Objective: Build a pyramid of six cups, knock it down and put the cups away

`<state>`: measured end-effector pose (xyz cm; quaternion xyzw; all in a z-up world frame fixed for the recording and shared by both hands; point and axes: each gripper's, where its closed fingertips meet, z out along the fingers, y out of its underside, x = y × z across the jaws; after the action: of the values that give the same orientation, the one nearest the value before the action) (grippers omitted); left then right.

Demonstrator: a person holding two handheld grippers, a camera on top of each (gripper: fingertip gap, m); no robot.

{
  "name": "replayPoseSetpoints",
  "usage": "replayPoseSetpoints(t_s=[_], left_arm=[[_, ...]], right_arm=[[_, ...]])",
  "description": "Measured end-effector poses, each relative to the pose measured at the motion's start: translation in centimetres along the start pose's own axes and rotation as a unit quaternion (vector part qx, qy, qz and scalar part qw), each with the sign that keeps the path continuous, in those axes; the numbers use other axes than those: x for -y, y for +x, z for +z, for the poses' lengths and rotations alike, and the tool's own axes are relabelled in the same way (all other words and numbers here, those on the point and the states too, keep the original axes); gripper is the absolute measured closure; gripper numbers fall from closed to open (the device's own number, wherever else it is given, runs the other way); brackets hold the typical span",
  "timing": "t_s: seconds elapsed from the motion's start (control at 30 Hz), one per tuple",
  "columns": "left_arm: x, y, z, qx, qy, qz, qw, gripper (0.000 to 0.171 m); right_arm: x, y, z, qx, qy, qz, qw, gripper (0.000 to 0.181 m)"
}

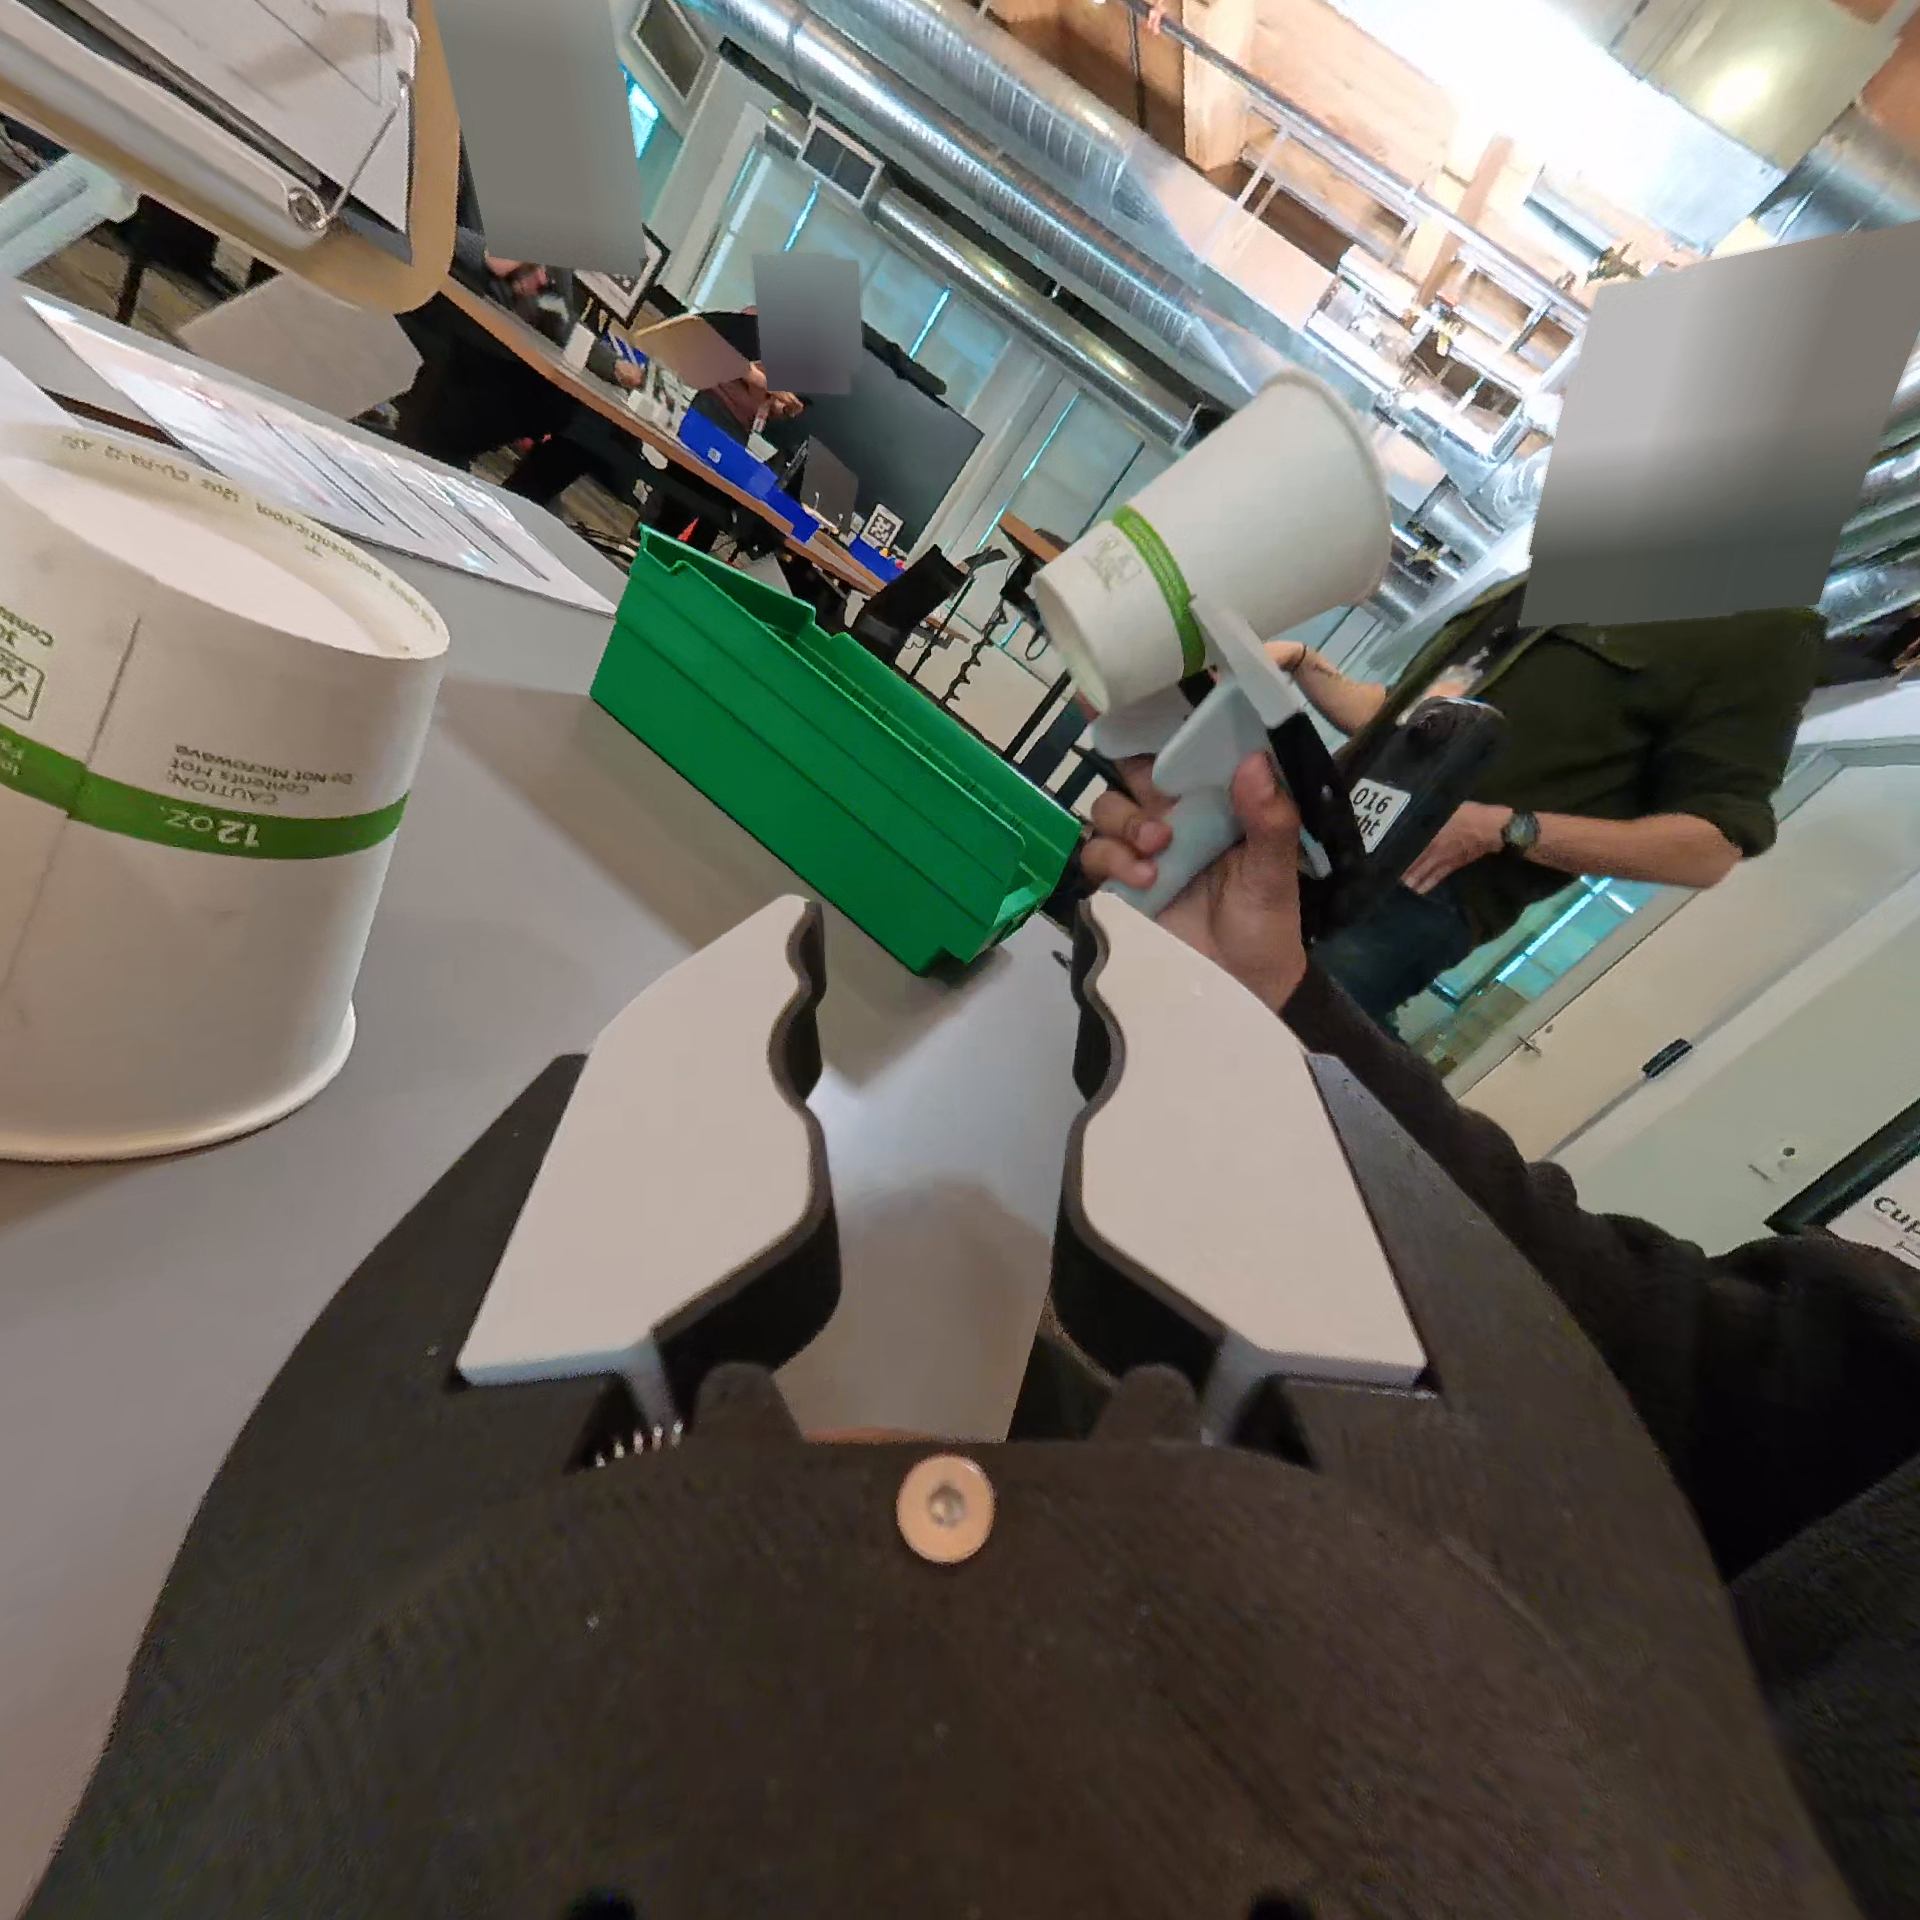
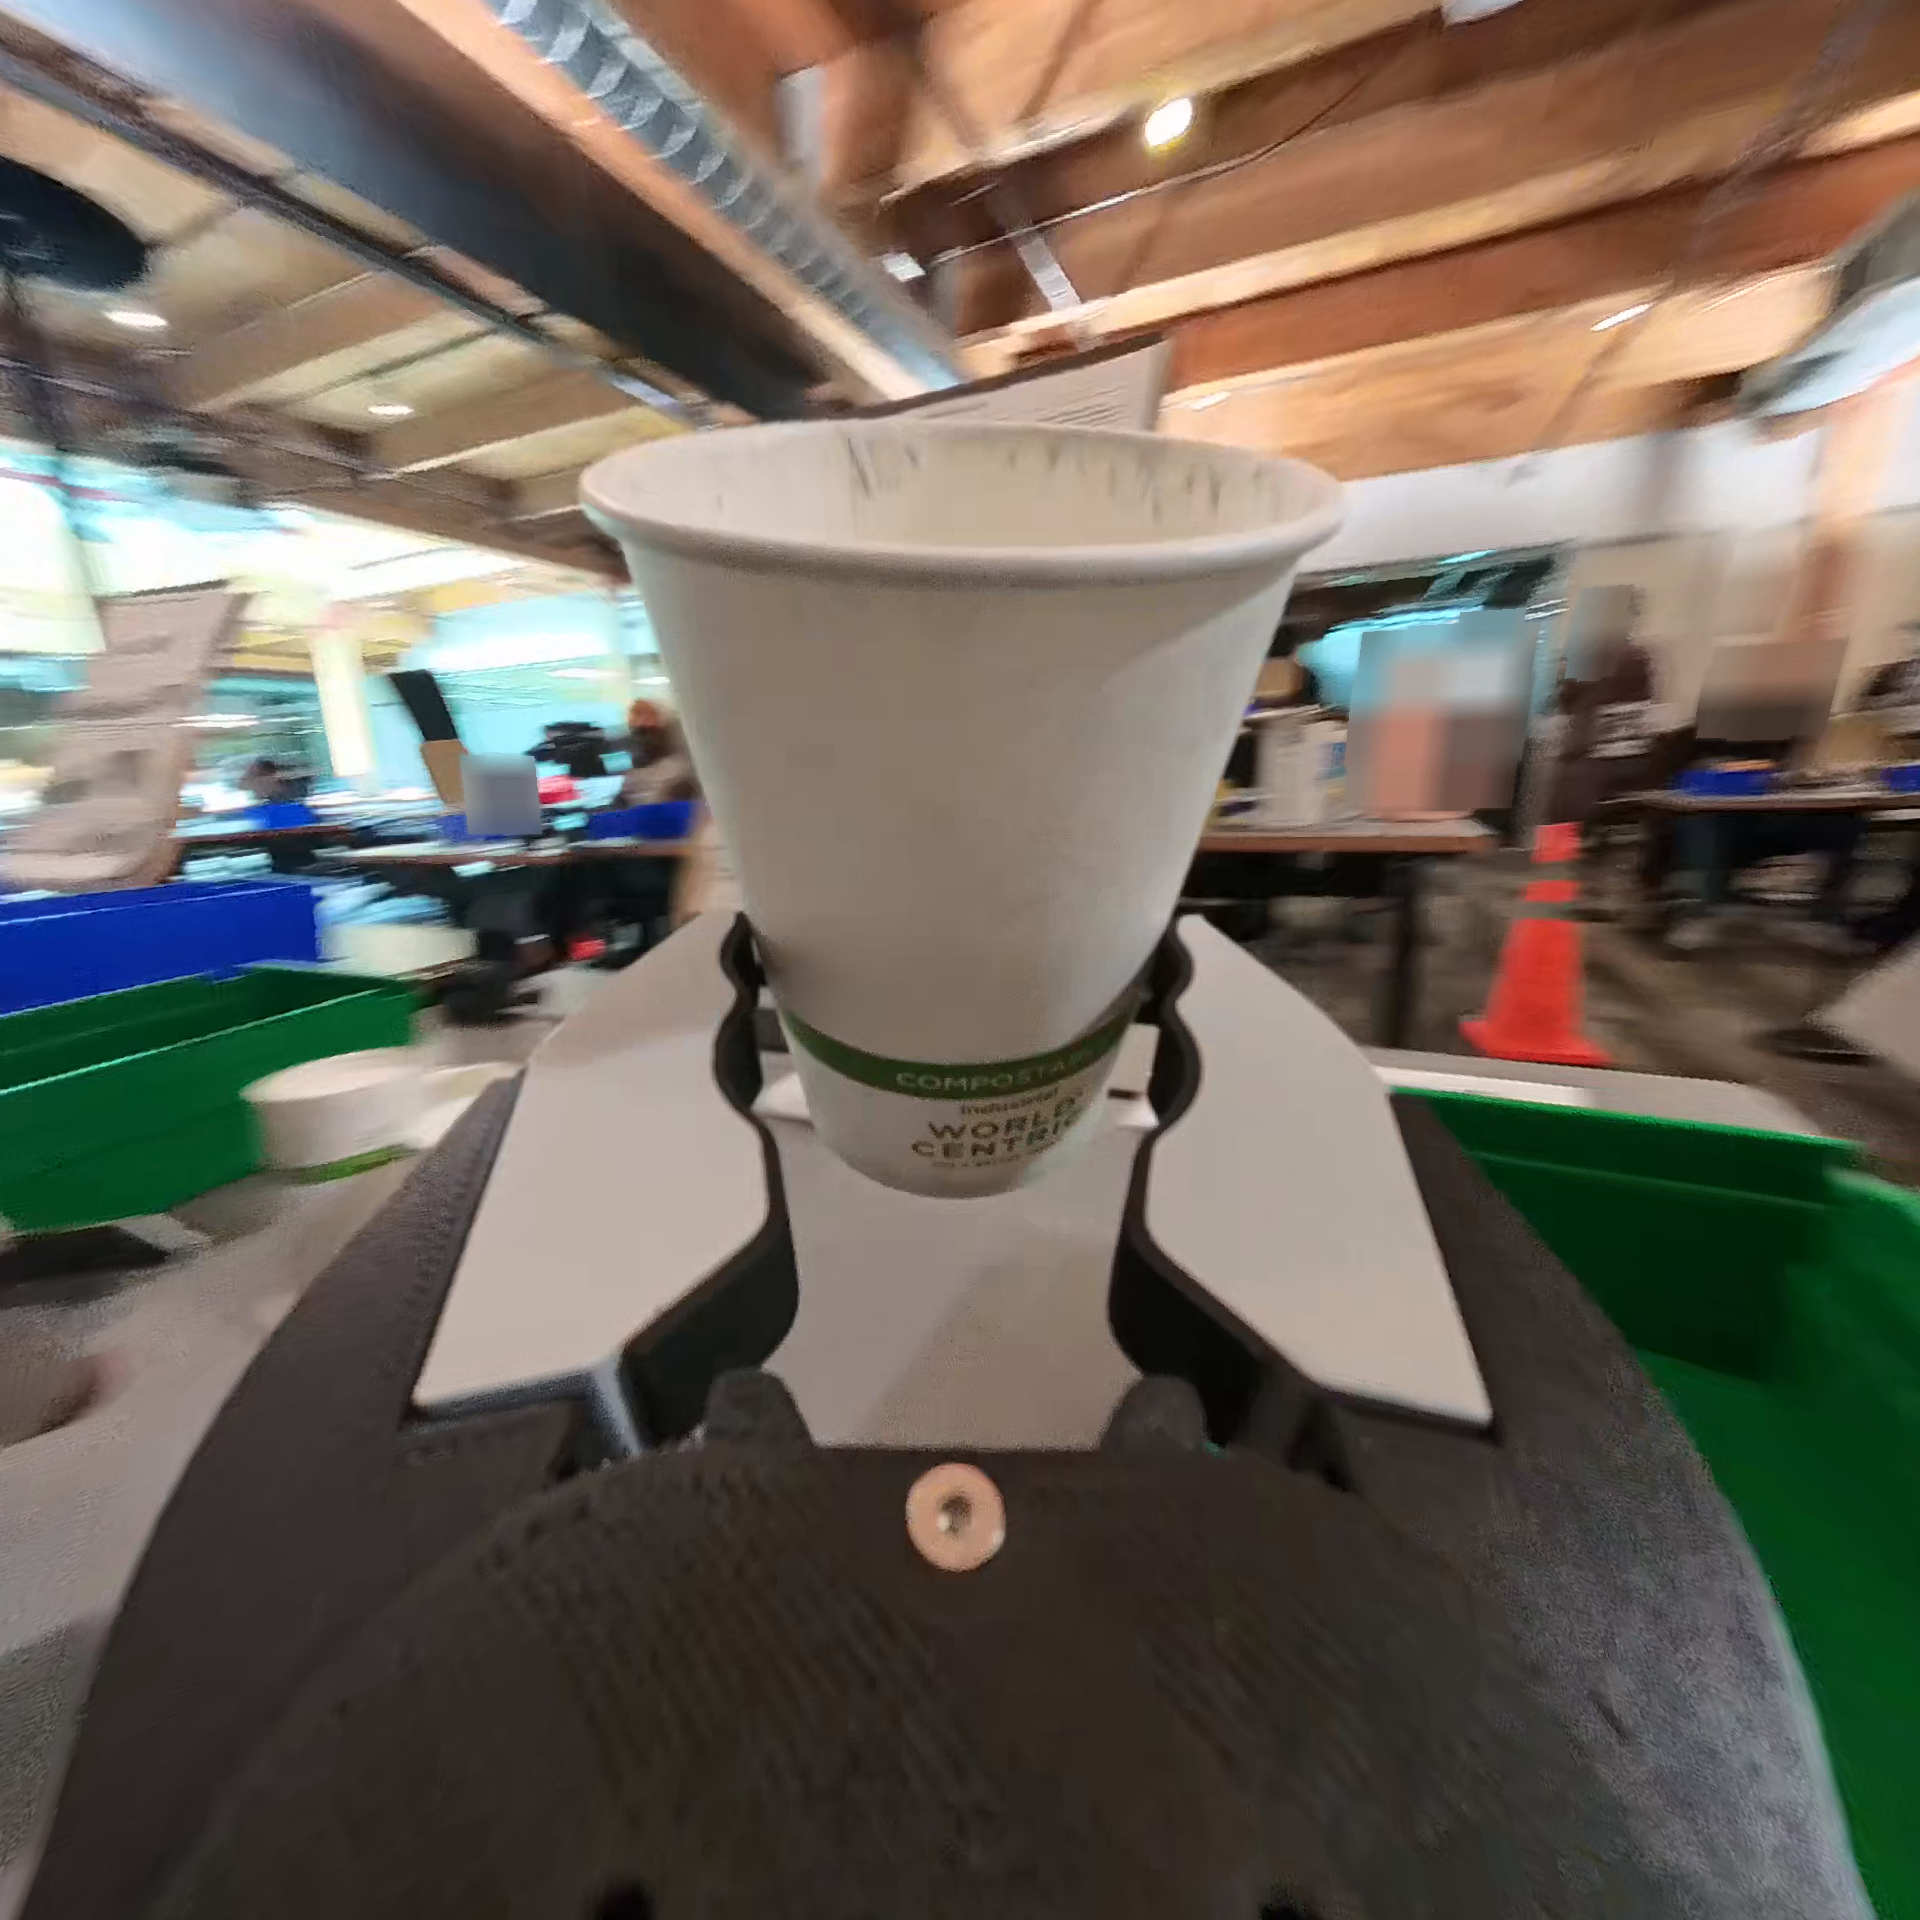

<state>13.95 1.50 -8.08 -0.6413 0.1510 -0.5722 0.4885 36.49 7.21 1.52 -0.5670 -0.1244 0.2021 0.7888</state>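
Right claw [image 2: 956,1039] clamps a white paper cup [image 2: 956,790] low near its base, aloft over the worktop [image 1: 582,831]; thin wall could crush or slip out; left claw [image 1: 945,935] gaping, empty, beside upturned cup [image 1: 197,790] and green bin [image 1: 821,769].

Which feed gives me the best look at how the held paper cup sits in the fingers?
The right wrist view: the paper cup fills the frame, rim up, and the right gripper pinches it near the green band. The left wrist view shows the same cup smaller and tilted, from the side, with the grip partly hidden.
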Motion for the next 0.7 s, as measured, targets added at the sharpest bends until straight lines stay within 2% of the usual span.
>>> replayPoseSetpoints(t_s=[0.1, 0.2, 0.43, 0.53, 0.6, 0.67, 0.7], left_arm=[[-0.3, 0.0, -0.2, 0.006, -0.007, 0.007, 1.000, 0.125], [-0.7, 0.0, -0.6, 0.013, -0.013, 0.009, 1.000, 0.125], [-0.8, 0.0, -3.1, 0.051, -0.007, 0.030, 0.998, 0.125], [-0.5, -0.1, -4.3, 0.071, 0.005, 0.032, 0.997, 0.125], [-0.4, -0.2, -5.1, 0.083, 0.012, 0.032, 0.996, 0.125], [-0.2, -0.2, -5.9, 0.095, 0.020, 0.034, 0.995, 0.125], [-0.1, -0.2, -6.2, 0.100, 0.025, 0.036, 0.994, 0.125]], right_arm=[[-0.5, 7.6, -2.1, -0.122, -0.019, -0.055, 0.991, 0.106], [-2.8, 11.8, -2.6, -0.181, -0.089, -0.084, 0.976, 0.106], [-3.4, 16.0, 1.0, -0.220, -0.123, -0.145, 0.957, 0.106], [-7.1, 16.5, 2.6, -0.180, -0.221, -0.129, 0.950, 0.106], [-9.7, 17.2, 2.7, -0.164, -0.289, -0.176, 0.927, 0.106], [-11.1, 18.3, 2.4, -0.167, -0.328, -0.244, 0.897, 0.106], [-11.9, 18.5, 2.3, -0.159, -0.347, -0.251, 0.890, 0.106]])
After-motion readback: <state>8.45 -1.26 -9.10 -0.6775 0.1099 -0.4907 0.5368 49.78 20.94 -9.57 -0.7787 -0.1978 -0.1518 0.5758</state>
